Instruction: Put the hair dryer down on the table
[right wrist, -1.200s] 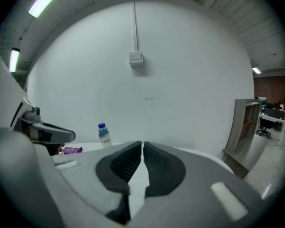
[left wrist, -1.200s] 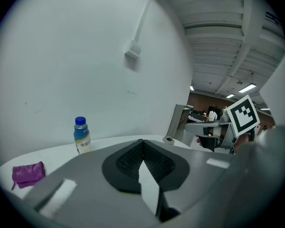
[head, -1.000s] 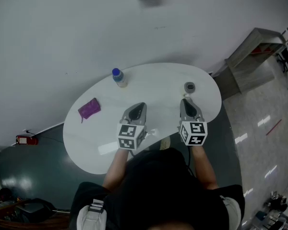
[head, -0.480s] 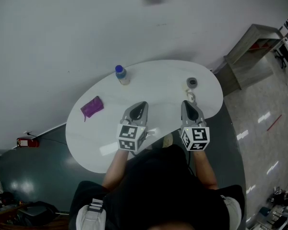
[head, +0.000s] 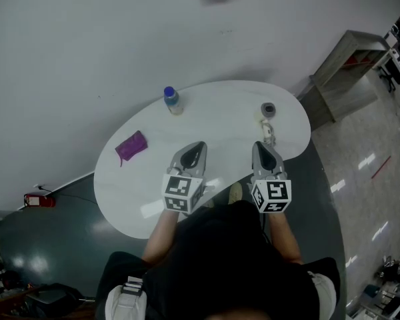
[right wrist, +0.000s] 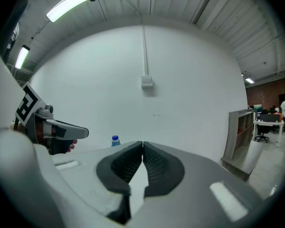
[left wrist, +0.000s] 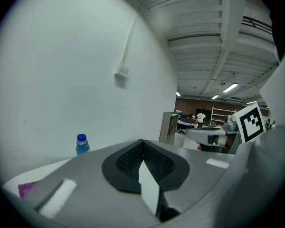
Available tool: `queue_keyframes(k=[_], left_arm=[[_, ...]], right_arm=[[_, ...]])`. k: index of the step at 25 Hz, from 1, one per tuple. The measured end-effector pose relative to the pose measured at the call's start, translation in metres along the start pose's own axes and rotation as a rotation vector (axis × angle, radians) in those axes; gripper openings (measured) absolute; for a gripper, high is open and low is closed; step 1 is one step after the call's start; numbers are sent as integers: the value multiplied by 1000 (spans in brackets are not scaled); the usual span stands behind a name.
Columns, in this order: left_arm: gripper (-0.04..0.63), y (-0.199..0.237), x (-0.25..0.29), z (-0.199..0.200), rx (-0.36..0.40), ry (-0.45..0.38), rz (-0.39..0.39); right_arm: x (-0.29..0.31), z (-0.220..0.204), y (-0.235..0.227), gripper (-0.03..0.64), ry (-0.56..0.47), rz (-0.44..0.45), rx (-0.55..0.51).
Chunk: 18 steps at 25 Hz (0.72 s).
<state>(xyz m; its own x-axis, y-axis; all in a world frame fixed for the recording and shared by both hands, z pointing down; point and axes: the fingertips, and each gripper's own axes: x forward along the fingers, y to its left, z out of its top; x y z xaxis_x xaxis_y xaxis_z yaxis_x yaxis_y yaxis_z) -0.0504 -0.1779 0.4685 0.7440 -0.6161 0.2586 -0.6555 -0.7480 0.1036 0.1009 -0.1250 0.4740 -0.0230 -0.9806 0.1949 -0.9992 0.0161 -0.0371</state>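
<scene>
The hair dryer (head: 268, 121), small, with a grey head and a pale handle, lies on the white table (head: 213, 112) near its right end. Nothing holds it. My right gripper (head: 259, 145) hovers just short of it, over the table's near edge, shut and with nothing in it (right wrist: 142, 143). To its left, my left gripper (head: 195, 145) is level with it, also shut with nothing between its pads (left wrist: 143, 141). The dryer is hidden in both gripper views.
A blue-capped bottle (head: 173, 101) stands at the table's far edge, and a purple item (head: 131, 147) lies at the left end. A wooden shelf unit (head: 347, 72) stands right of the table. A white wall runs behind it.
Both grippers have drawn back a little from the table's middle toward the person. The hair dryer has stayed where it lies, and the gap to the right gripper has grown slightly.
</scene>
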Motion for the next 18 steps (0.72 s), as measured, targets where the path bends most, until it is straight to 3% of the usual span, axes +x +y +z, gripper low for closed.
queue_keyframes(k=[18], left_arm=[[5,-16,-11,2,13,-9,-4]], right_arm=[[-15,2,5,6,-21,17,7]])
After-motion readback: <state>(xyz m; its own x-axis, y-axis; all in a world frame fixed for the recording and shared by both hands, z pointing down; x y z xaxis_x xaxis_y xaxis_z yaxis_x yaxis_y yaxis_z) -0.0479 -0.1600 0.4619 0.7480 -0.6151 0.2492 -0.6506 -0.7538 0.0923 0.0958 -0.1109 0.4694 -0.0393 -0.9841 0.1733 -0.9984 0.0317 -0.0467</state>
